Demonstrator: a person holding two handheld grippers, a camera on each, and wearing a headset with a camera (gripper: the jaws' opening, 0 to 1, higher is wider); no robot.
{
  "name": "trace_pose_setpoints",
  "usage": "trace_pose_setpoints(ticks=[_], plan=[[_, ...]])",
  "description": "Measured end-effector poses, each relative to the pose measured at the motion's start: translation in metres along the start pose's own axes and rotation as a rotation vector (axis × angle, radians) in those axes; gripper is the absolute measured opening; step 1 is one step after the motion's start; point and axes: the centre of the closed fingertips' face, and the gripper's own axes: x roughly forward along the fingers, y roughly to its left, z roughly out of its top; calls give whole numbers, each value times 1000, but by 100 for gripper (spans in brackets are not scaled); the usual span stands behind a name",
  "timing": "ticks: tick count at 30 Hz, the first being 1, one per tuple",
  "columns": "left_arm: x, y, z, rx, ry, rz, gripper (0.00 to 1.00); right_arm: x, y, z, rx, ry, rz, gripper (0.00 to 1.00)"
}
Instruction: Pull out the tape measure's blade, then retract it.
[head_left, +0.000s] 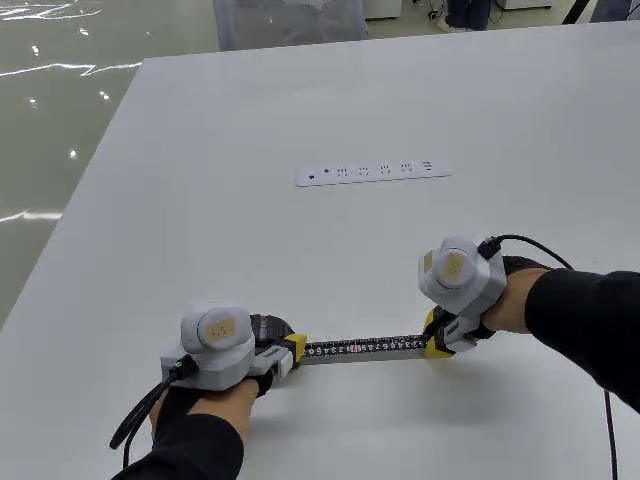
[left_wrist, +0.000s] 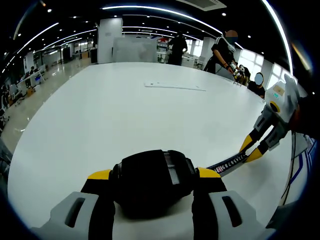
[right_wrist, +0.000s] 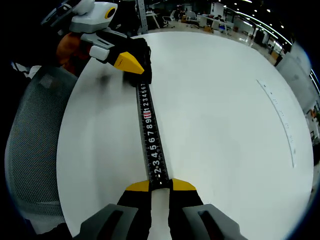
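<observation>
Left hand-held gripper (left_wrist: 155, 174) clamps tape measure (left_wrist: 150, 192) | white table (head_left: 300, 250) | glossy floor (head_left: 60, 100)

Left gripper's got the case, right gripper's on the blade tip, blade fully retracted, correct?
No, the blade is pulled out, spanning from the case in the left gripper to the right gripper shut on its tip; the right gripper view shows it.

Head view: high, tilted down on the table (head_left: 300, 100); left gripper (head_left: 281, 346) and right gripper (head_left: 435, 338) near its bottom edge. Gripper views: low, close, facing each other along the blade (head_left: 365, 347). All three share the power strip (head_left: 372, 172).
</observation>
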Motion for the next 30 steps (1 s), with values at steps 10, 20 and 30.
trace_pose_setpoints(ticks=[10,20,30], plan=[[0,0,-1,-1,0,0,57,1,1,4,-7,-1,0,8],[0,0,-1,-4,2,1,57,2,1,9,-2,-3,-1,8],[1,0,-1,-5,4,1,57,4,1,15,-18,-4,5,8]])
